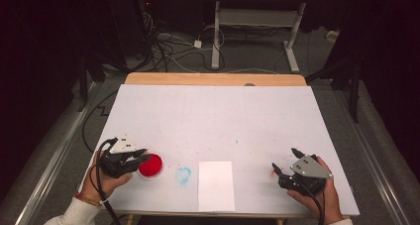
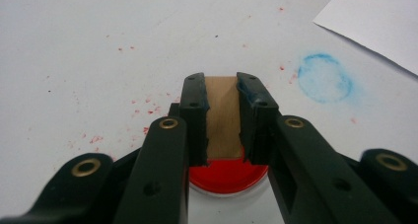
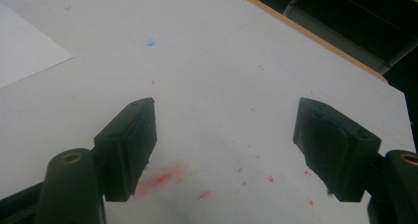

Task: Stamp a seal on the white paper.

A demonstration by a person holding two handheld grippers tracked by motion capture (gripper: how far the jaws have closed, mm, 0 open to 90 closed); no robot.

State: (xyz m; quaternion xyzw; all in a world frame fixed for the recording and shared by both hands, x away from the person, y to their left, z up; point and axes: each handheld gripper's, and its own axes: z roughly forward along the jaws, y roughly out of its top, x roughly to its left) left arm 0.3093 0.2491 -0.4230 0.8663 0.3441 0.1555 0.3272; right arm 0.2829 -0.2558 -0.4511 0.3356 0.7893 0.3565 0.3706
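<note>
In the left gripper view, my left gripper (image 2: pixel 221 86) is shut on a tan wooden block (image 2: pixel 222 118) pinched upright between its pads. The block's lower end meets a round red ink pad (image 2: pixel 226 177). In the high view the left gripper (image 1: pixel 140 157) sits at the near left, touching the red ink pad (image 1: pixel 152 166). A white sheet of paper (image 1: pixel 216 185) lies near the front edge, with a blue ring print (image 1: pixel 183 174) on the table beside it. At the near right my right gripper (image 1: pixel 284 160) stands open, nothing between its jaws (image 3: pixel 224 115).
The white table top (image 1: pixel 213 116) carries red specks and a red smear (image 3: pixel 162 177) under the right gripper. A wooden edge (image 1: pixel 213 79) runs along the far side. Cables and a desk frame (image 1: pixel 257 31) are on the floor beyond.
</note>
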